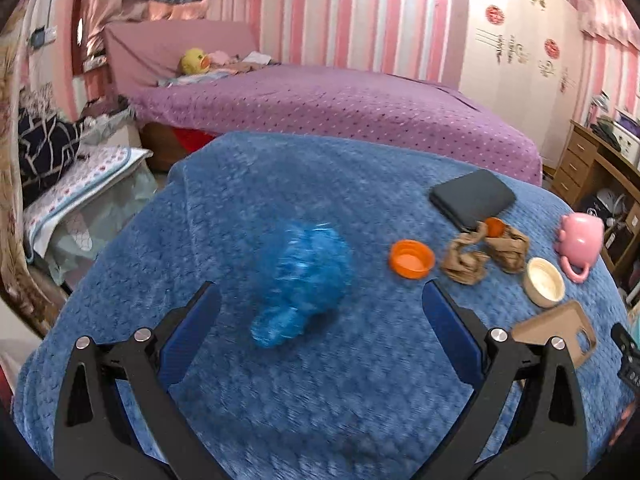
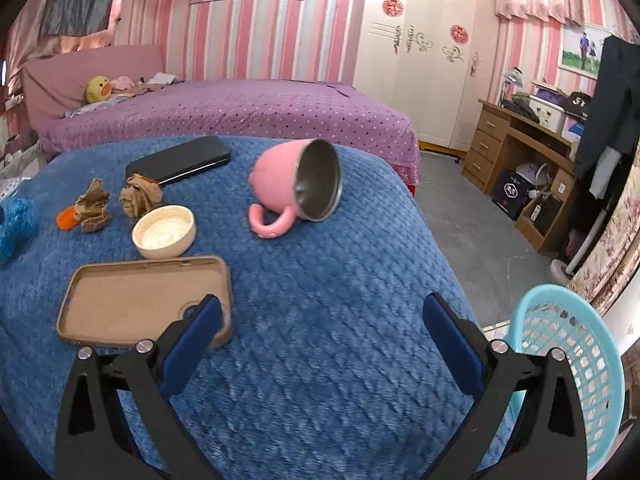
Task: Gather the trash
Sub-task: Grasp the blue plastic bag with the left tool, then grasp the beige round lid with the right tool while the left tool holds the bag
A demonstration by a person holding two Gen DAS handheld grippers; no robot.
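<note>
From the left wrist view, the left gripper [image 1: 320, 300] hangs over the blue blanket [image 1: 320, 400] with its jaws spread wide and nothing between them. Just beyond the fingertips lies a crumpled blue plastic bag [image 1: 304, 280], blurred, resting on the blanket roughly midway between the two fingers. To the right of it sits an orange cap [image 1: 412, 259], open side up. Further right are two crumpled brown paper wads [image 1: 466, 262], close together, with a second small orange piece [image 1: 495, 227] touching the farther wad. Behind them lies a dark wallet-like case [image 1: 472, 197]. At the far right a pink mug [image 1: 580, 242] lies tipped over, a cream bowl [image 1: 545, 281] stands near it, and a tan phone case [image 1: 556, 330] lies nearer.

From the right wrist view, the right gripper [image 2: 320, 316] is also spread apart and empty, above bare blanket. Its left finger overlaps the near corner of the tan phone case in this view; whether it touches I cannot tell. The cream bowl stands just beyond the case, the brown wads further left, the pink mug on its side to the right of the bowl. Off the blanket's near right edge stands a light blue plastic basket [image 2: 576, 380].
</note>
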